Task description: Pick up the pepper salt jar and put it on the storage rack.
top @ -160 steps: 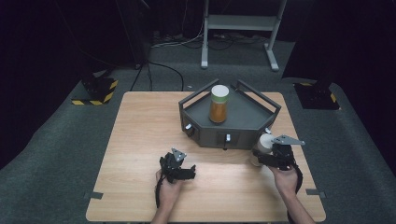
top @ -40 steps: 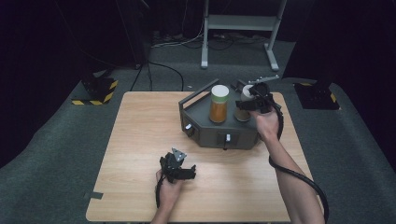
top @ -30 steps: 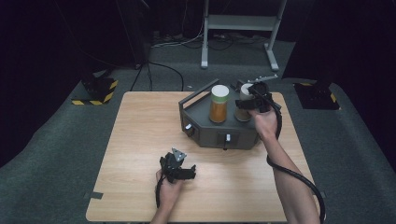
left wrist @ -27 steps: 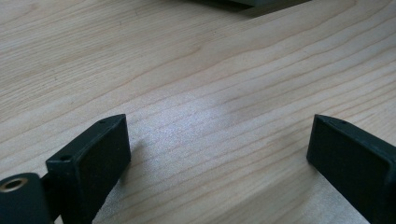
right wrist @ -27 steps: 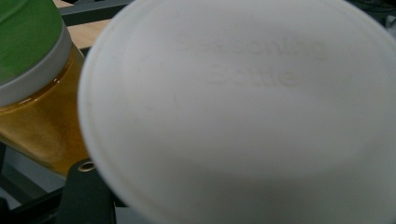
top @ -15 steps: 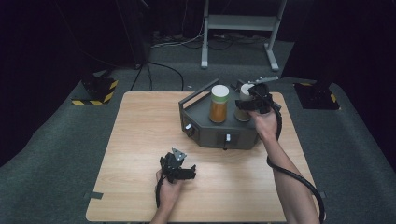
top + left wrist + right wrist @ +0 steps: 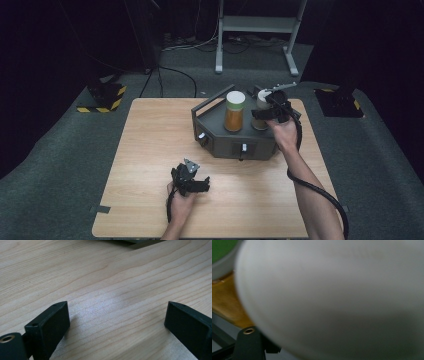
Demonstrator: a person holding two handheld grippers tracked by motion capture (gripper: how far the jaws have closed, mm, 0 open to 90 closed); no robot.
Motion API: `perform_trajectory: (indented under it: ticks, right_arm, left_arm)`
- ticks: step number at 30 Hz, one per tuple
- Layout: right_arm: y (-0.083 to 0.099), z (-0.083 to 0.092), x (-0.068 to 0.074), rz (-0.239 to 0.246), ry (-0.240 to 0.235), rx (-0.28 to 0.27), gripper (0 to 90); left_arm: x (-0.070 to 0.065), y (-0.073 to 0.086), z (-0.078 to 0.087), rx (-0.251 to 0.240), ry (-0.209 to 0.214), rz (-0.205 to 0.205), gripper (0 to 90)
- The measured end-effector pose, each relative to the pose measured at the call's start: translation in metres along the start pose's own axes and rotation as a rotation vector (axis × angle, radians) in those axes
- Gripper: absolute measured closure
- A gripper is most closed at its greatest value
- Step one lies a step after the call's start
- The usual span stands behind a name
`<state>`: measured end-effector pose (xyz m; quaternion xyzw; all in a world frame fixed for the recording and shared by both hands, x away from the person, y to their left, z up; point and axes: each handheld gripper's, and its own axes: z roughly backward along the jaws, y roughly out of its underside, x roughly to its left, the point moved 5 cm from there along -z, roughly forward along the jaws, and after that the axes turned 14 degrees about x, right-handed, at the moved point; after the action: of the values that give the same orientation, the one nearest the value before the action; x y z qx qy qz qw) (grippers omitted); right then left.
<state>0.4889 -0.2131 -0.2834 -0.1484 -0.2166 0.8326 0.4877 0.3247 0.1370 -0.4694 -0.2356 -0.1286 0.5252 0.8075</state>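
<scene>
Gripping a white jar (image 7: 260, 111), the right gripper (image 7: 266, 113) is holding it over the dark tray (image 7: 218, 136), just beside the amber jar (image 7: 234, 112). The left gripper (image 7: 196, 184) is resting on the bench (image 7: 150, 150), fingers (image 7: 48, 326) spread wide, grasping nothing.

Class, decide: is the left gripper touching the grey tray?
Apart. The high view shows the left gripper on bare table, wood between it and the grey tray.
</scene>
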Motion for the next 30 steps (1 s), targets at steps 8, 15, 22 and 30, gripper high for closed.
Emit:
perform_trajectory:
  ticks: [8,15,22,30]
  right_arm:
    - [0.009,0.003,-0.009,-0.015,-0.032,-0.023,10.2]
    - [0.020,0.008,-0.014,-0.022,-0.071,-0.066,7.1]
    - [0.033,0.010,-0.018,-0.021,-0.101,-0.080,6.9]
    - [0.043,0.010,-0.022,-0.026,-0.109,-0.082,5.9]
  left_arm:
    - [0.000,0.000,0.000,0.000,0.001,0.001,5.9]
    - [0.000,0.000,0.000,0.001,0.001,-0.001,5.9]
    - [0.000,0.000,0.000,0.002,0.001,-0.002,5.8]
    - [0.000,0.000,0.000,0.002,0.001,-0.002,5.8]
